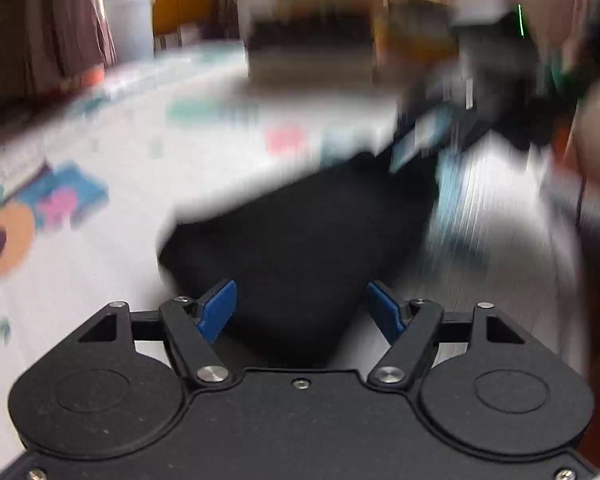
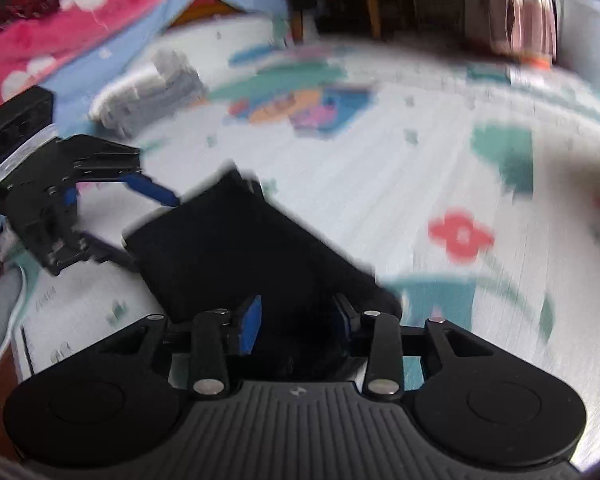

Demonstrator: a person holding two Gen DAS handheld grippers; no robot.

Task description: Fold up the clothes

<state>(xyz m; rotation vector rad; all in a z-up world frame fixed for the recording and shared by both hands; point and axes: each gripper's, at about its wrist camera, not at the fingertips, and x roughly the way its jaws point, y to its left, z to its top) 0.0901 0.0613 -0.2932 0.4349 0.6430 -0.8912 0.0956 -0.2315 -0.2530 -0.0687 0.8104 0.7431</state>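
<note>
Left gripper [image 1: 302, 308]: its blue-padded fingers are seen spread apart in the left wrist view, with black cloth lying between them; whether the pads touch the cloth cannot be told. In the right wrist view it is seen from the side at the garment's far left corner, one blue finger [image 2: 152, 190] reaching to the cloth's edge.
Right gripper [image 2: 296, 322]: the jaws are held apart in its own view, dark cloth filling the gap; contact cannot be confirmed. In the left wrist view it is only a smeared dark shape at the garment's far end.
Black garment [image 2: 236, 248]: laid flat as a folded dark panel on the patterned mat [image 2: 380, 184], stretched between the two grippers, toward the mat's near side.
Shown only by the right wrist view: a folded grey pile [image 2: 148, 88] near the mat's far left edge, and pink bedding [image 2: 60, 32] beyond it.
Shown only by the left wrist view: a white pot [image 1: 130, 20] past the mat's far edge.
Hard to make out: both views are motion-blurred; garment type and folds are unreadable.
</note>
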